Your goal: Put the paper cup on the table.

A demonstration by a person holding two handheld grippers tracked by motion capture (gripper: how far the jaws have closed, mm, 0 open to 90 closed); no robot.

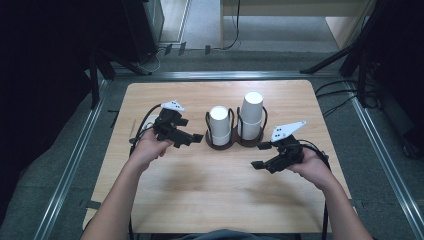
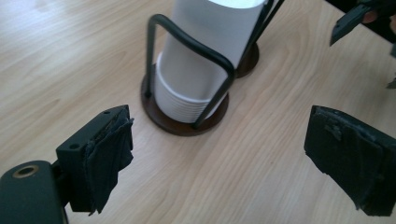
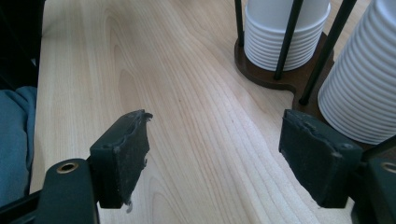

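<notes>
A dark wire cup holder (image 1: 235, 142) with two wells sits mid-table, and everything else lines up around it: a shorter stack of white paper cups (image 1: 219, 125) fills its left well, a taller stack (image 1: 251, 116) its right. The left gripper (image 1: 187, 140) hovers just left of the holder, jaws apart and empty; the right gripper (image 1: 261, 155) waits near its front right, jaws likewise wide. I'd guess a cup gets lifted next: best to pinch only the top cup and pull straight up between the wires. No writing or brand is readable.

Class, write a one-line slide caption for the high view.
Two open grippers, left gripper and right gripper, flank stacked paper cups.
</notes>
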